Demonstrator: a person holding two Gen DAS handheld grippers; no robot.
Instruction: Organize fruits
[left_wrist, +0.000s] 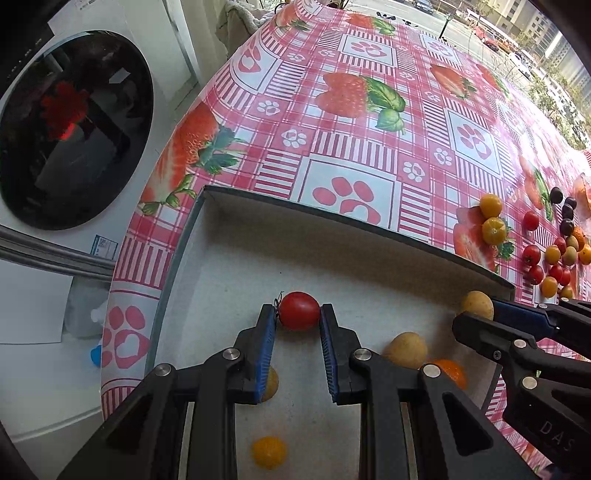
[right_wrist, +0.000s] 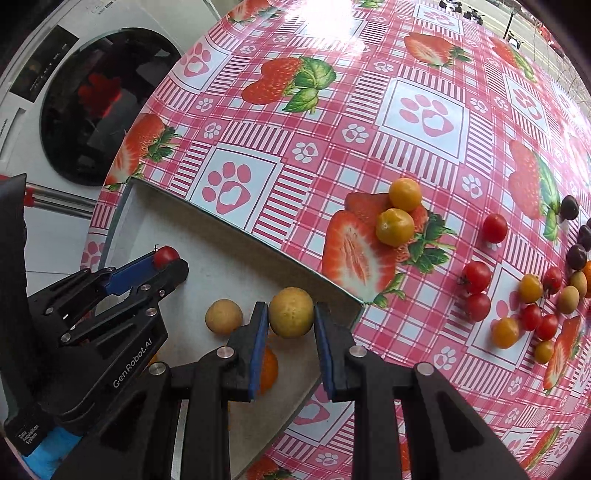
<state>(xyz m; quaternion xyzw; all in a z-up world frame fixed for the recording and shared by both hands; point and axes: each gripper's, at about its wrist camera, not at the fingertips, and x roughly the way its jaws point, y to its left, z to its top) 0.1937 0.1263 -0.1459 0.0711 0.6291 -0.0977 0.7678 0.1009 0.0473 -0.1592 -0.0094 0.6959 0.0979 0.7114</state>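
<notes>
In the left wrist view my left gripper (left_wrist: 297, 311) points down over a shallow white tray (left_wrist: 236, 236), shut on a red cherry tomato (left_wrist: 298, 309). My right gripper (right_wrist: 290, 309) is shut on a round tan-yellow fruit (right_wrist: 291, 312) above the tray's right end (right_wrist: 221, 254). Each gripper shows in the other's view: the right gripper (left_wrist: 476, 312) with its tan fruit (left_wrist: 476, 301), the left gripper (right_wrist: 168, 260) with the tomato (right_wrist: 166, 255). Inside the tray lie a tan fruit (right_wrist: 223, 316), an orange fruit (right_wrist: 269, 369) and a yellow fruit (left_wrist: 269, 452).
Loose on the strawberry-and-paw tablecloth (right_wrist: 332, 122), right of the tray, are two yellow-orange fruits (right_wrist: 400, 212), several red tomatoes (right_wrist: 476, 277) and dark ones (right_wrist: 576, 254). A front-loading washing machine (left_wrist: 74, 129) stands past the table's left edge.
</notes>
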